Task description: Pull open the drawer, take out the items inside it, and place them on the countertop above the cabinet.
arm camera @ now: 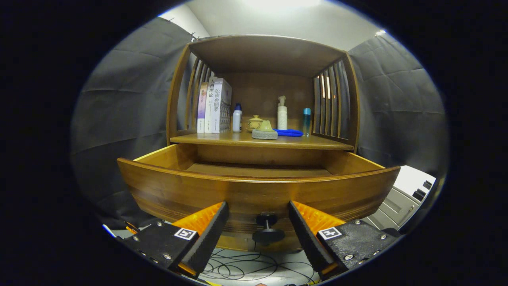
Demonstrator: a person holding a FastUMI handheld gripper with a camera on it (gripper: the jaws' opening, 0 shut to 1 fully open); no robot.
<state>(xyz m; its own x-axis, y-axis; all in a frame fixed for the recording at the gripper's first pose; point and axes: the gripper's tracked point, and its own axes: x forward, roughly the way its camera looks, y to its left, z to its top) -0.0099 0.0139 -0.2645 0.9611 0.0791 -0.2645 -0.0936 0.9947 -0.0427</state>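
The wooden drawer of the cabinet stands pulled out toward me. Its black knob sits on the front panel, right between my fingers without touching them. My gripper is open, its orange and black fingers held just in front of the drawer front. What I can see of the drawer's inside is bare wood; the near part of its floor is hidden behind the front panel. On the countertop above lie a grey-and-yellow sponge-like item and a blue cloth.
Further back on the countertop stand books, a white bottle with a blue cap, a small lidded pot, a pump bottle and a blue bottle. Slatted sides enclose the shelf. Cables lie on the floor below; a white appliance stands right.
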